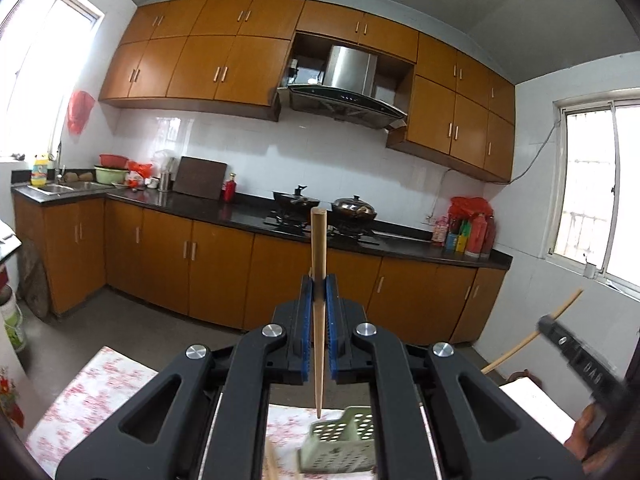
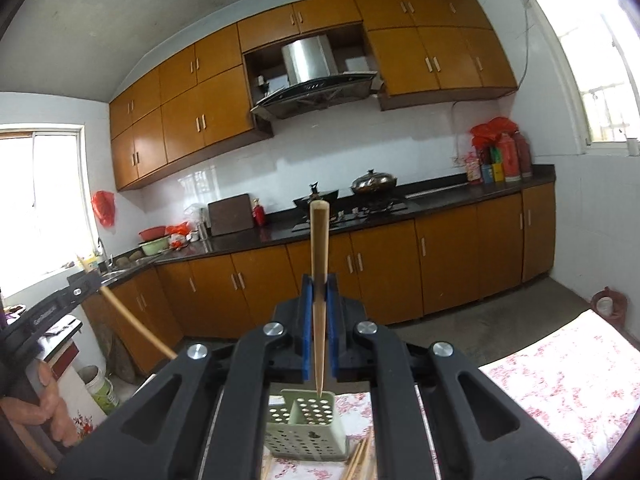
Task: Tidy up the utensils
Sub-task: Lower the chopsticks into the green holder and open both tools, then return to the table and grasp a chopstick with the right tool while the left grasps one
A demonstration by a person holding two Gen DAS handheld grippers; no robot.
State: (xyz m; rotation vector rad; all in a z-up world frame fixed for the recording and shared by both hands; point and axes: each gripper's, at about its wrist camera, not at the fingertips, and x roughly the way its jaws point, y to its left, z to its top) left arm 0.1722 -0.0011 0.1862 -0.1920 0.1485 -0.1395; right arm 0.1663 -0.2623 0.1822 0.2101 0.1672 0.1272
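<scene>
My left gripper (image 1: 319, 286) is shut on a wooden chopstick (image 1: 319, 260) that stands upright between the blue pads, its thin tip hanging above a pale green perforated utensil holder (image 1: 344, 446). My right gripper (image 2: 319, 286) is shut on a second wooden chopstick (image 2: 319, 248), tip just above the same holder (image 2: 306, 428). The holder stands on a floral tablecloth (image 2: 560, 380). More chopsticks (image 2: 360, 460) lie on the cloth beside the holder. The right gripper with its chopstick also shows in the left wrist view (image 1: 548, 326), and the left one in the right wrist view (image 2: 86, 284).
A kitchen counter (image 1: 224, 210) with two pots on a stove (image 1: 320, 220), a cutting board and bottles runs along the far wall, with orange cabinets above and below. A sink (image 1: 60, 188) sits at the left. A white bucket (image 2: 100, 388) stands on the floor.
</scene>
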